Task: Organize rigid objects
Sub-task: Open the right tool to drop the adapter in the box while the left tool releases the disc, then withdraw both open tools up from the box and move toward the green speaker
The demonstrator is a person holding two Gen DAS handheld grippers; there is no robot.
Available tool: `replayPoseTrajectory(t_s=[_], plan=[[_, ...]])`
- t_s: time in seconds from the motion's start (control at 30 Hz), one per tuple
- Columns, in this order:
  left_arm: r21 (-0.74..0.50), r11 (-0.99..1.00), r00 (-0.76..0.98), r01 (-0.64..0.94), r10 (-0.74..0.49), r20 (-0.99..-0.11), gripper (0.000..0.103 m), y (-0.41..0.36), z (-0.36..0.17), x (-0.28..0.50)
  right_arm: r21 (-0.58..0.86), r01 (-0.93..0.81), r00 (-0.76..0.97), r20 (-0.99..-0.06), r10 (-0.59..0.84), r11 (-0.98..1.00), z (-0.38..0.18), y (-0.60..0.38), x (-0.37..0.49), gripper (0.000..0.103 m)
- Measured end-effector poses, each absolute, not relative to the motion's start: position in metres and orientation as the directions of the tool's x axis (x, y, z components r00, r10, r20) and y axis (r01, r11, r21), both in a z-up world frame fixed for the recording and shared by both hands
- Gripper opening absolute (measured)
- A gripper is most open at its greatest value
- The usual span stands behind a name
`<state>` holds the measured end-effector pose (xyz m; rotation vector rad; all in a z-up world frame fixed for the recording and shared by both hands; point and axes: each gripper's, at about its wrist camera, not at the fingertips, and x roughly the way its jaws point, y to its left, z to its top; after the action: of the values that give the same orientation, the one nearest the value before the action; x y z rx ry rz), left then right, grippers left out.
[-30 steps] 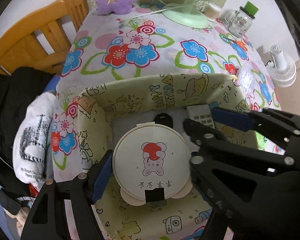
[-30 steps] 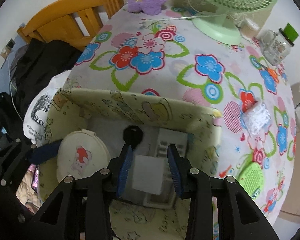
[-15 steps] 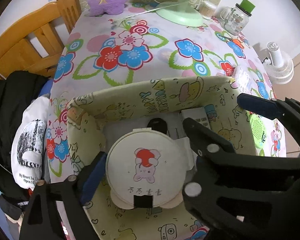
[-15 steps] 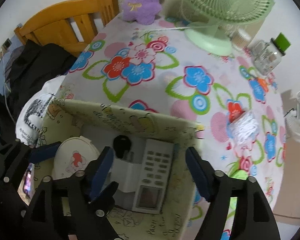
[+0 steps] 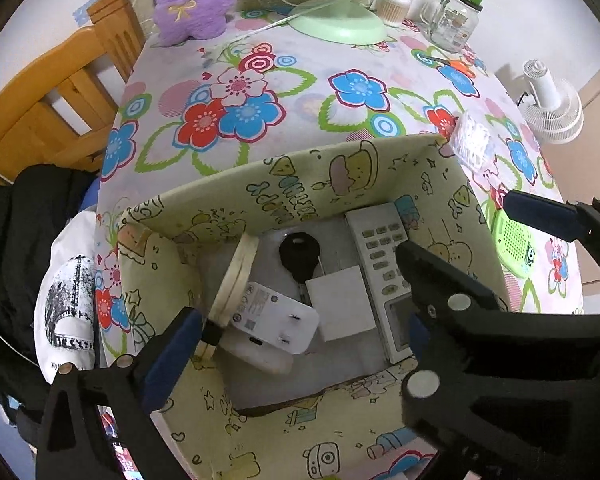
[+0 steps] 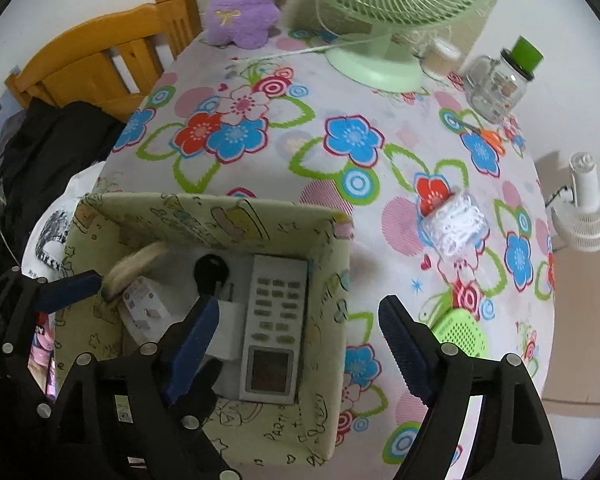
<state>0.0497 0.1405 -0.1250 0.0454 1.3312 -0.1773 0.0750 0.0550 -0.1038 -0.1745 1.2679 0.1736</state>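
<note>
Flower-print tablecloth [image 6: 300, 92] carries the pale-yellow cartoon-print fabric box [image 5: 340, 176]. My left gripper [image 5: 340, 280] and right gripper [image 6: 296, 344] have just opened wide, empty. Round cream case [image 5: 236, 276] leans on edge inside, beside white remote [image 6: 276, 320].

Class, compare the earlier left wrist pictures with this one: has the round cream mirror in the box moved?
Yes. The round mirror has dropped from between the left gripper jaws and tipped on edge against the box left wall.

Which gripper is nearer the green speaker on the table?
Right. The right gripper hangs open with one finger just beside the green speaker; the left gripper is over the box's far side.
</note>
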Motion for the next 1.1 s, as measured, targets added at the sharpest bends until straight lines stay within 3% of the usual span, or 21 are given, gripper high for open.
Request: replayPoseTrajectory(t_s=[1.1], plan=[[-0.003,0.977,0.301,0.215,-0.070,-0.951,0.103,0.064,-0.084,0.036,0.013,-0.122,0.332,-0.942,0.053,0.992,-0.074,-0.034,0.057,0.085]])
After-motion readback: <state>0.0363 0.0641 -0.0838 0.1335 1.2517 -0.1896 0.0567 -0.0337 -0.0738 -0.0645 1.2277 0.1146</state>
